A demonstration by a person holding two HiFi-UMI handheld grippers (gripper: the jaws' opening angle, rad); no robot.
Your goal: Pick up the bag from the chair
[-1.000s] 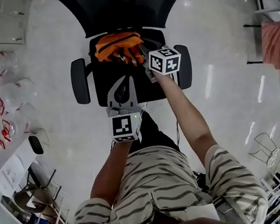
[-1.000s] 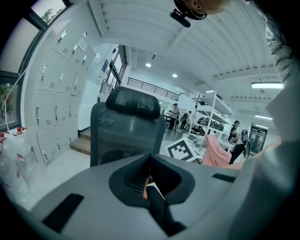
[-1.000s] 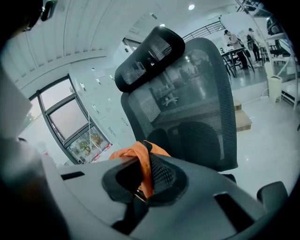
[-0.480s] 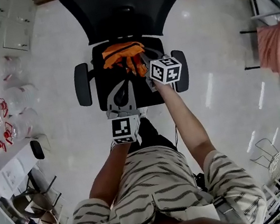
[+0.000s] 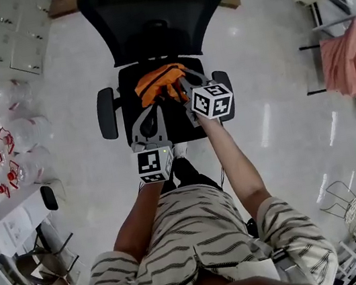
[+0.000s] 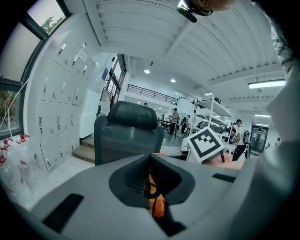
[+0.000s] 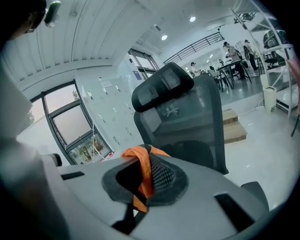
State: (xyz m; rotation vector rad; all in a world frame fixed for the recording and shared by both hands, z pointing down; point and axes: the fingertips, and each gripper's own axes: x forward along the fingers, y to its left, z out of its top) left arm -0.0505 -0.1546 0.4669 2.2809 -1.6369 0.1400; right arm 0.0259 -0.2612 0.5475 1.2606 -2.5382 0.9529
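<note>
Orange bag point(image 5: 162, 83) over the seat of a black office chair point(image 5: 154, 6); contents hidden. Left tongs point(image 6: 151, 164) and right tongs point(image 7: 146, 161) are each clamped on its orange fabric.

No words or numbers are showing anywhere that I can read. The left tool point(image 5: 153, 108) and right tool point(image 5: 181, 89) are carrying only black-and-white square patterns on their cubes. A pale emblem point(image 7: 171, 111) on the chair point(image 7: 201, 136) is looking too blurred to make out.
</note>
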